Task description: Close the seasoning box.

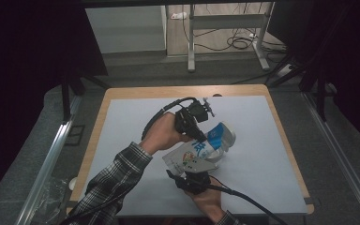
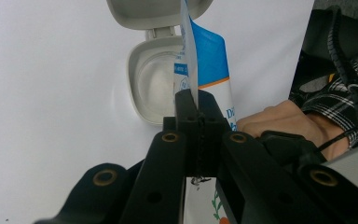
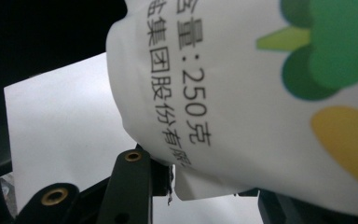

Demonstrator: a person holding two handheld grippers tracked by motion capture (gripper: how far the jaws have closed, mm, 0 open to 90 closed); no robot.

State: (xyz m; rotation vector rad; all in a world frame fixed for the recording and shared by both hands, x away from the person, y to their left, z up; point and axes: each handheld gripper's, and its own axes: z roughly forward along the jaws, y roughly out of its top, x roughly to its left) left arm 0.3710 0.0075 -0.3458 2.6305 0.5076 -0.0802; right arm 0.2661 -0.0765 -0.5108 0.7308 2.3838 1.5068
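wooden table [image 1: 102, 117] under white mat [image 1: 262, 140], dark curtained room behind.

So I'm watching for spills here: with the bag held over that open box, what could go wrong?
1. The left gripper pinches only the thin top edge of the white and blue plastic bag, so it may slip out.
2. The bag hangs beside the open grey flip-lid plastic box, so contents may miss it.
3. The right gripper holds the bottom corner; lifting could dump everything at once.
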